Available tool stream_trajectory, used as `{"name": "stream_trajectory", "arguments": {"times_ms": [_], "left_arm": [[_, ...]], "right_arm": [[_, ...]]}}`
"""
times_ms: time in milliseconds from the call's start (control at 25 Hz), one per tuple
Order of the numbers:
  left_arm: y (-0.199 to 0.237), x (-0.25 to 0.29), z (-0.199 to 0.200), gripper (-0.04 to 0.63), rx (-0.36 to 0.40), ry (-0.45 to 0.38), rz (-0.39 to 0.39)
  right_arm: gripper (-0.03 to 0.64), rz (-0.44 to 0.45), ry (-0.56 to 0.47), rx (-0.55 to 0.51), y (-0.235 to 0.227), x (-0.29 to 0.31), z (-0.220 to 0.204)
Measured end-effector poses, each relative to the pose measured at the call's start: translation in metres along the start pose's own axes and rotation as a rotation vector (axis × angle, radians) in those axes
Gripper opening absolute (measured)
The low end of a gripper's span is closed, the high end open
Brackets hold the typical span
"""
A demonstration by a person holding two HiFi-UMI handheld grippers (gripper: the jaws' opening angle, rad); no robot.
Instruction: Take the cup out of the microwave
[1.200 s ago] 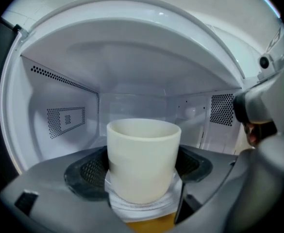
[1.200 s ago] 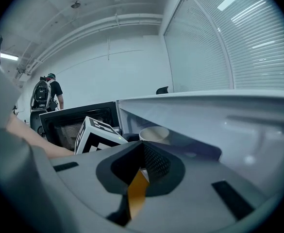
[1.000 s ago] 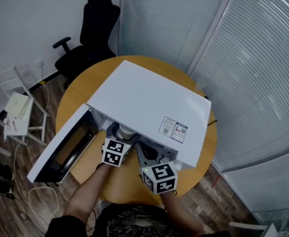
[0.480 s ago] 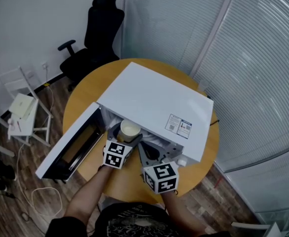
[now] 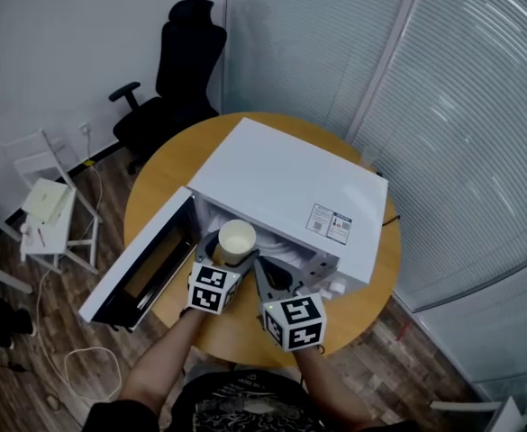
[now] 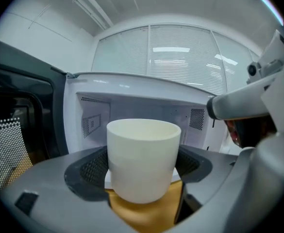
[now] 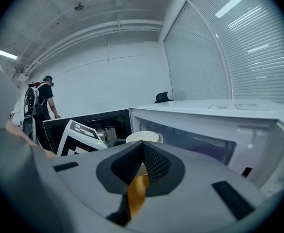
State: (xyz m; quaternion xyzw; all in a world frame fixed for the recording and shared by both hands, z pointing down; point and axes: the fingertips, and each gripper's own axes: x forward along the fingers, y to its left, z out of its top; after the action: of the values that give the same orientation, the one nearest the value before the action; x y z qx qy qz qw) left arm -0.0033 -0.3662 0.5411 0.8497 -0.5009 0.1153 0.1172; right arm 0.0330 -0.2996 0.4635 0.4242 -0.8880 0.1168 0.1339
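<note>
Cup [image 5: 237,238], white and upright, pinched between the jaws of the left gripper [image 5: 230,252] just outside the open mouth of the microwave [image 5: 290,183], at 7 o'clock from its body and above the table [image 5: 364,300]. Door [image 5: 141,261] swung open at 8 o'clock from the cup. Right gripper [image 7: 142,150], jaws pressed together on nothing, lies just beside at 4 o'clock. Both forearms reach in from 6 o'clock.
</note>
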Motion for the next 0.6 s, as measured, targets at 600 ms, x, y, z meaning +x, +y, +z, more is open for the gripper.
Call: {"name": "stream_trajectory", "arguments": {"times_ms": [600], "left_arm": [[-0.001,-0.060,0.005,0.423,-0.004,-0.011,0.003]], "right_arm": [[0.015,-0.034,-0.020,0.006,0.030,-0.019,0.007]]}}
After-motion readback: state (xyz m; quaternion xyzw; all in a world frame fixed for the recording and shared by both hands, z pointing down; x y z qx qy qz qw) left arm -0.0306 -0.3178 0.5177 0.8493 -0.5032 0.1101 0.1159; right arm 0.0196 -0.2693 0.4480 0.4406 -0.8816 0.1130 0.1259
